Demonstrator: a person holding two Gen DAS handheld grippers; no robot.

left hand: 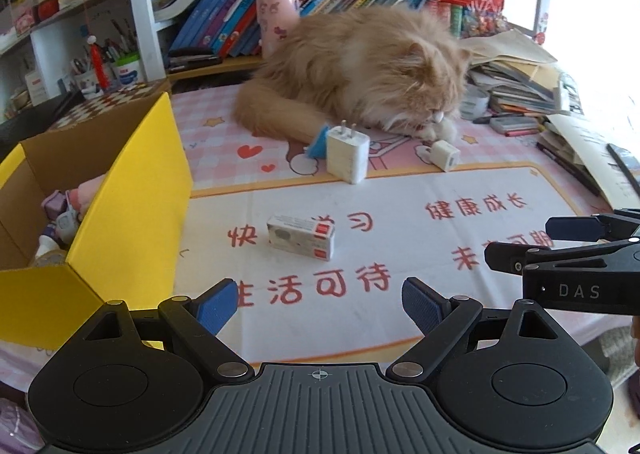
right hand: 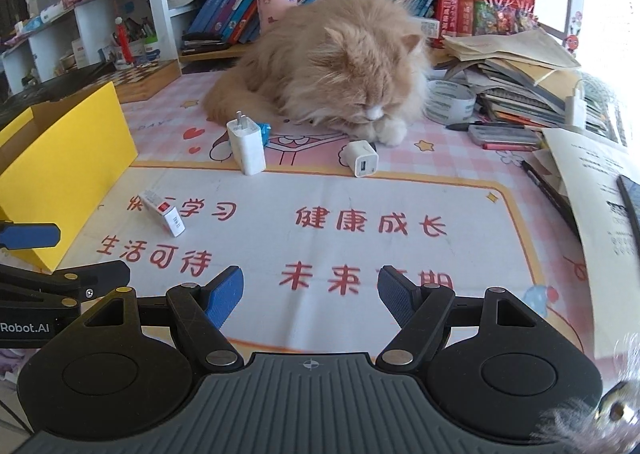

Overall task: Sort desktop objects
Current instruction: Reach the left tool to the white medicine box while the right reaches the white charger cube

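A small white carton with red labels [left hand: 301, 236] lies on the printed desk mat, just ahead of my open, empty left gripper [left hand: 319, 308]; it also shows in the right wrist view [right hand: 162, 212]. A tall white charger plug [left hand: 347, 153] [right hand: 246, 146] stands further back beside a blue wrapper [left hand: 317, 142]. A small white USB cube [left hand: 443, 155] [right hand: 361, 158] lies by the cat's paws. My right gripper [right hand: 311, 300] is open and empty over the mat's front. A yellow cardboard box [left hand: 132, 189] [right hand: 68, 169] at the left holds several small items.
An orange long-haired cat [left hand: 360, 69] [right hand: 340, 61] lies across the back of the mat. Stacked papers and books [right hand: 516, 73], a tape roll [right hand: 450, 99], pens and a pencil case crowd the right. A bookshelf and pink tin [left hand: 278, 19] stand behind.
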